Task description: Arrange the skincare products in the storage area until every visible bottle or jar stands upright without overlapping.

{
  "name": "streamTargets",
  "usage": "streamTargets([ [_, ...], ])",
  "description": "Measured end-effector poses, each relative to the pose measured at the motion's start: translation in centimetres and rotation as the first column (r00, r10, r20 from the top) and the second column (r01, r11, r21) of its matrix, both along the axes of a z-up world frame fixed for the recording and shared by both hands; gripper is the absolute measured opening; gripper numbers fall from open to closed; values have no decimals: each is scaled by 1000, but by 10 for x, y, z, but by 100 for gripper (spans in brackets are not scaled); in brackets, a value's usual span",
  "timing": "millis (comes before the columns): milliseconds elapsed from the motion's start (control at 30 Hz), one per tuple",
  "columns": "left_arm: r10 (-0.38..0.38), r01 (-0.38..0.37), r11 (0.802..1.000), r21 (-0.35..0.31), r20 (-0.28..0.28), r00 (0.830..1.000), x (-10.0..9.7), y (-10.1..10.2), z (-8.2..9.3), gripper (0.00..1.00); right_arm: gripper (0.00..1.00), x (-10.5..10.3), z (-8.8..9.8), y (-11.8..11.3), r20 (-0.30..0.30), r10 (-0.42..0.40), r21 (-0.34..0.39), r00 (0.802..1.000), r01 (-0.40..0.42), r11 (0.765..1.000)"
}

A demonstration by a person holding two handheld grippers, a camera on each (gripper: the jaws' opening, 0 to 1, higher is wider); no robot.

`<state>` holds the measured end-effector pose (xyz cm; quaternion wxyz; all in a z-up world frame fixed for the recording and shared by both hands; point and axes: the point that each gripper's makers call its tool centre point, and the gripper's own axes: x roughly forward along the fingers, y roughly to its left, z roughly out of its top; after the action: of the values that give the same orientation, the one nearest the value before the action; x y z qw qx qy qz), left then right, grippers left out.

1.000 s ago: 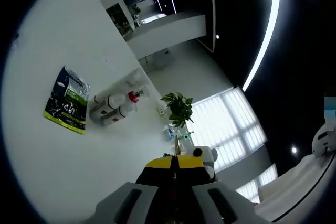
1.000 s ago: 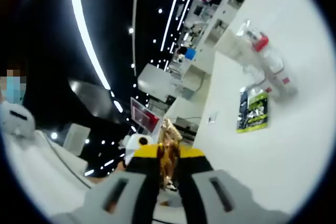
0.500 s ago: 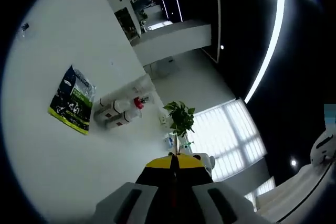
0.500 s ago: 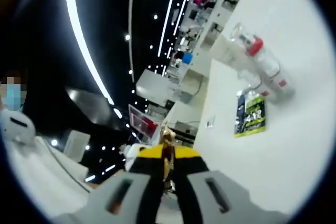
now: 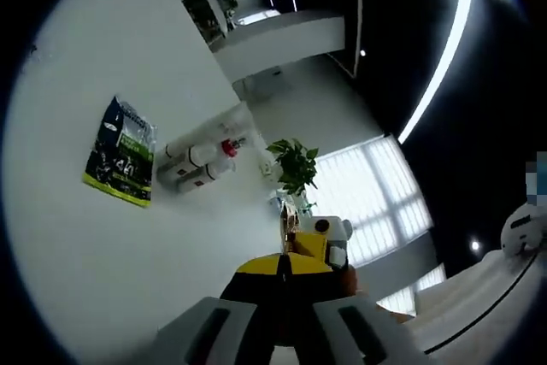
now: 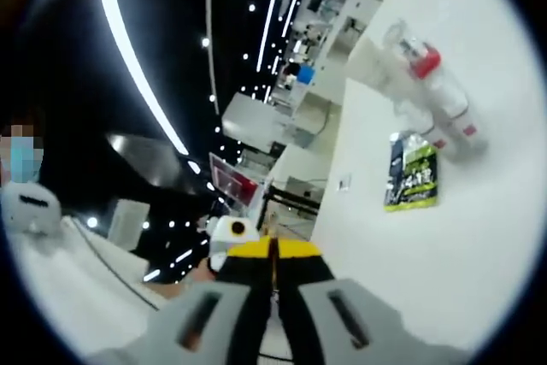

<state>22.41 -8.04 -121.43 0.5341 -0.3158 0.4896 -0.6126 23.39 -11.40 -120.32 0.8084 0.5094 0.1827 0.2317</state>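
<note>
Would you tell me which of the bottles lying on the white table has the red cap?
It is the clear bottle with the red cap, lying beside the white bottles above the green sachet.

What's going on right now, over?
Left gripper and right gripper both shut, empty. Bottles lying flat beside green pouch on white table. Nothing blocking.

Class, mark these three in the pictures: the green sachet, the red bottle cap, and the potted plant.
green sachet [image 5: 121,153]: left gripper view, middle of its printed front.
red bottle cap [image 6: 426,61]: right gripper view, side of the cap.
potted plant [image 5: 294,164]: left gripper view, its leaves.
</note>
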Motion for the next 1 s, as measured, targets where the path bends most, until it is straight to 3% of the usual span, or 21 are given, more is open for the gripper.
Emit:
streamTargets([
  [100,14,-14,1000,-9,-14,1000,7,0,0,0,0,2,1,1,13,-8,8,1000,8,1000],
  [200,46,-46,999,-1,-40,998,14,0,-3,0,3,8,-3,-2,22,-28,-54,999,29,998],
  [267,54,-54,999,1,-48,997,17,-1,-3,0,12,8,0,-2,34,-34,-86,999,36,996],
  [433,62,-62,998,11,-26,998,31,3,-3,0,16,3,-5,-3,46,-42,-157,998,49,986],
  [500,77,-77,997,12,-24,997,40,5,-4,0,27,6,-8,-8,50,-77,-209,996,86,974],
  [633,113,-112,989,95,0,994,65,14,-24,0,41,8,-10,-14,73,-89,-332,993,108,937],
  [733,119,-117,982,149,-9,993,79,19,-39,0,57,8,-11,-21,91,-122,-420,988,150,895],
  [933,172,-166,963,212,-12,985,117,21,-62,0,63,-1,-24,-23,40,-135,-433,990,140,890],
  [1000,177,-170,956,239,-8,984,126,21,-73,0,65,-5,-20,-25,55,-150,-450,987,159,879],
])
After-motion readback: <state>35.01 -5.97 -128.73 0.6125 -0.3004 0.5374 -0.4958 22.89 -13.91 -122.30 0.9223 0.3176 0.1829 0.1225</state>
